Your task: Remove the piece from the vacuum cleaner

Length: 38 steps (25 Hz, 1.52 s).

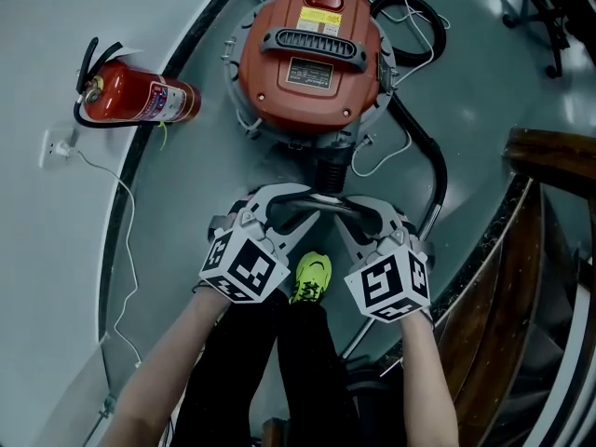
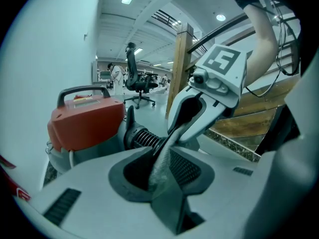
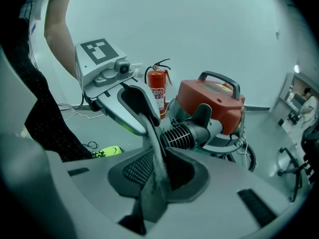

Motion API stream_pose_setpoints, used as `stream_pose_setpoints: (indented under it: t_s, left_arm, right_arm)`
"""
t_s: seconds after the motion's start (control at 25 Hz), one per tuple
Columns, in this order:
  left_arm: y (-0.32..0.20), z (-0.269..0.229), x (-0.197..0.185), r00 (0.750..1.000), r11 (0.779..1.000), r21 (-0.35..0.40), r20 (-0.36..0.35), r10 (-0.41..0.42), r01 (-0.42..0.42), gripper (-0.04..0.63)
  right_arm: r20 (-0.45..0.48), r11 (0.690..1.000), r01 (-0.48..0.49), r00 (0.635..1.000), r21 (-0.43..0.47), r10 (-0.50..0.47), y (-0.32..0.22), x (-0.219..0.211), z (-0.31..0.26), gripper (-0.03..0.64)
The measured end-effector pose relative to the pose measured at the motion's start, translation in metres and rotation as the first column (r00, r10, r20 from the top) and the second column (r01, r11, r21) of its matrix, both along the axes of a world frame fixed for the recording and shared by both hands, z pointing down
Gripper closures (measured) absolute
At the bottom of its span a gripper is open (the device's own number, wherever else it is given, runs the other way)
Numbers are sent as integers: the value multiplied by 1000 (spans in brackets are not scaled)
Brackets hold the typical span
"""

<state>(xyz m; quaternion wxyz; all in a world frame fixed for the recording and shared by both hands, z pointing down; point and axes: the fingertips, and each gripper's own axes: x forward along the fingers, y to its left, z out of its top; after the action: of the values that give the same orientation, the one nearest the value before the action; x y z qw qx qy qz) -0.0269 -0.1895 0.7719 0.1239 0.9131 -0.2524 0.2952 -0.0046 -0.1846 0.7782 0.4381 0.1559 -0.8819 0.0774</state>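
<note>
The vacuum cleaner [image 1: 312, 54] has a red lid and stands on the floor ahead of me. Its black ribbed hose socket [image 1: 328, 168] points toward me. Just below the socket a thin grey piece [image 1: 324, 199] lies crosswise, held from both sides. My left gripper [image 1: 305, 205] is shut on its left end, and my right gripper [image 1: 343, 207] is shut on its right end. In the left gripper view the grey piece [image 2: 167, 148] runs from my jaws up into the right gripper [image 2: 199, 108]. The right gripper view shows the piece [image 3: 154, 143] pinched in its jaws, in front of the socket [image 3: 187, 133].
A red fire extinguisher [image 1: 140, 96] lies on the floor to the left. A black hose [image 1: 433, 156] and white cables curl around the vacuum's right side. A wooden stair rail [image 1: 549, 156] borders the right. My yellow shoe [image 1: 312, 277] is below the grippers.
</note>
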Motion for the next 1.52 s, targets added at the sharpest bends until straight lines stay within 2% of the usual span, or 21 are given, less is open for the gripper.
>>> stream_pose_setpoints:
  t_s: [0.48, 1.04, 1.52]
  left_arm:
    - [28, 6, 3, 1000, 1000, -22, 8, 18, -18, 482]
    - [89, 37, 6, 998, 993, -97, 22, 65, -62, 482]
    - [112, 65, 10, 994, 986, -149, 56, 89, -80, 482]
  right_arm:
    - [1, 1000, -6, 1000, -24, 6, 29, 2, 6, 537]
    - [6, 995, -25, 1000, -101, 25, 90, 5, 37, 535]
    - [-5, 984, -49, 999, -169, 49, 113, 9, 63, 529]
